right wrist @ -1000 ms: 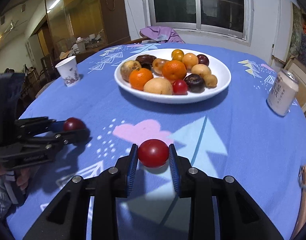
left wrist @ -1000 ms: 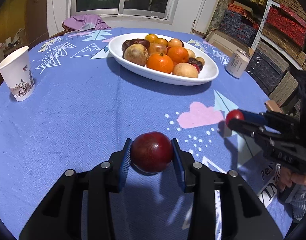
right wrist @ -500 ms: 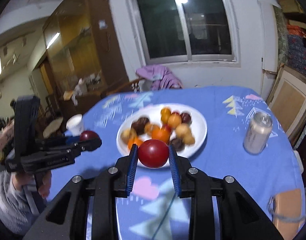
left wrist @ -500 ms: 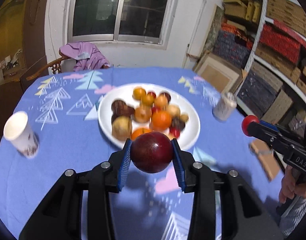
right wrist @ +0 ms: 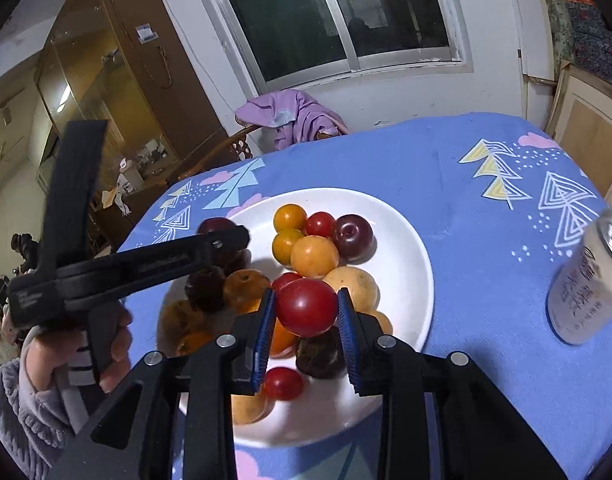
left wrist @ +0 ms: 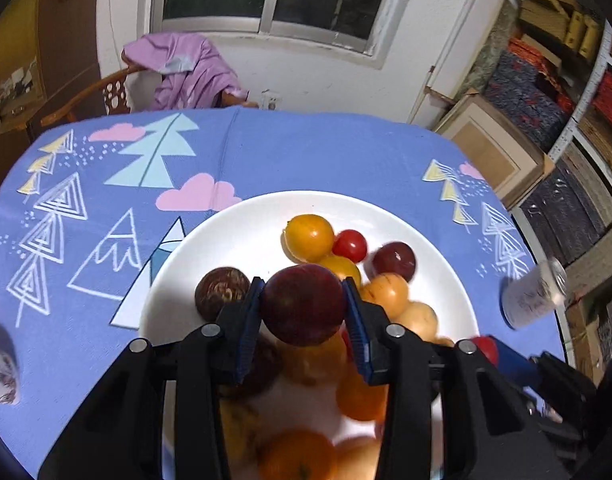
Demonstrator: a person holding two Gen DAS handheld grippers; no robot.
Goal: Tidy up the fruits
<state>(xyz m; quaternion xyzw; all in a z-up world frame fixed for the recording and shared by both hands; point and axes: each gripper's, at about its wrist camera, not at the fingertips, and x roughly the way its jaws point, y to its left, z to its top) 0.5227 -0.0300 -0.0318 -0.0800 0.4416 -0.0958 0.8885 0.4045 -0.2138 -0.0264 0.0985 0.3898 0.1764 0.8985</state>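
Fruits: two more carried over the heaped white oval plate (right wrist: 409, 240), neither set down yet.

My left gripper (left wrist: 304, 308) is clamped on a dark red round plum (left wrist: 304, 310); my right gripper (right wrist: 306, 312) is clamped on a glossy red round tomato (right wrist: 306, 307). Both hang above the pile of oranges, plums and tomatoes on the plate, on the blue patterned tablecloth (right wrist: 485, 216). No loose fruit shows on the cloth in either view. Left to do, as I judge it: lower and release both.
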